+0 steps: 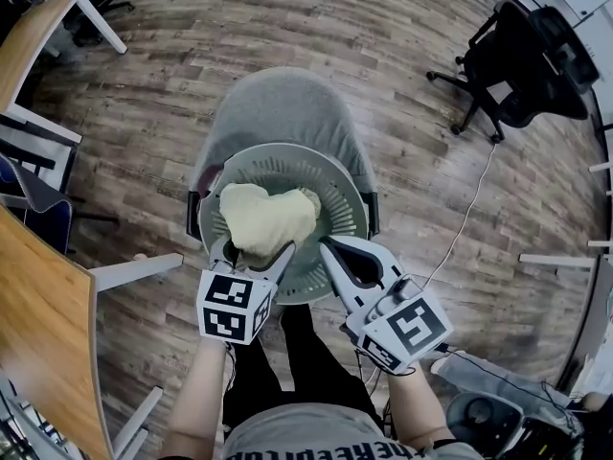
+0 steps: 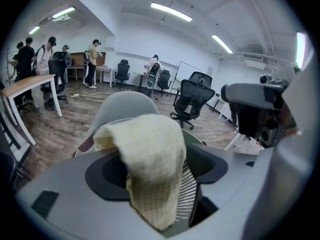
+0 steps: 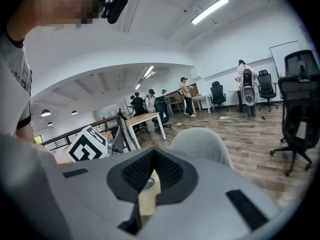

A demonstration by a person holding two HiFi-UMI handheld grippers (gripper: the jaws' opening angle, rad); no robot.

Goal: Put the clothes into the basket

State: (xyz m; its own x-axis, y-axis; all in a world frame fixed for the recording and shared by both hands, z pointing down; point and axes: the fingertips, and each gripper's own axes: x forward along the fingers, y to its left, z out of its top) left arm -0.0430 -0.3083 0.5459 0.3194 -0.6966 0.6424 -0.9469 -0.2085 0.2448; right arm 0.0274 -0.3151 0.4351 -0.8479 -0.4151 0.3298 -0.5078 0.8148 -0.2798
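Cloth: laid in the basket, draped over its near rim.
Basket: set on the chair seat.
Left hand-held gripper: jaws spread wide, cloth between them, unclamped.
Right hand-held gripper: jaws seemingly together.

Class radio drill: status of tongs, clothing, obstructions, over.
Left tongs open, straddling pale yellow knitted cloth. Right tongs shut, empty, at rim of round grey slatted basket. Cloth lies in basket, near edge over rim. Nothing obstructing.
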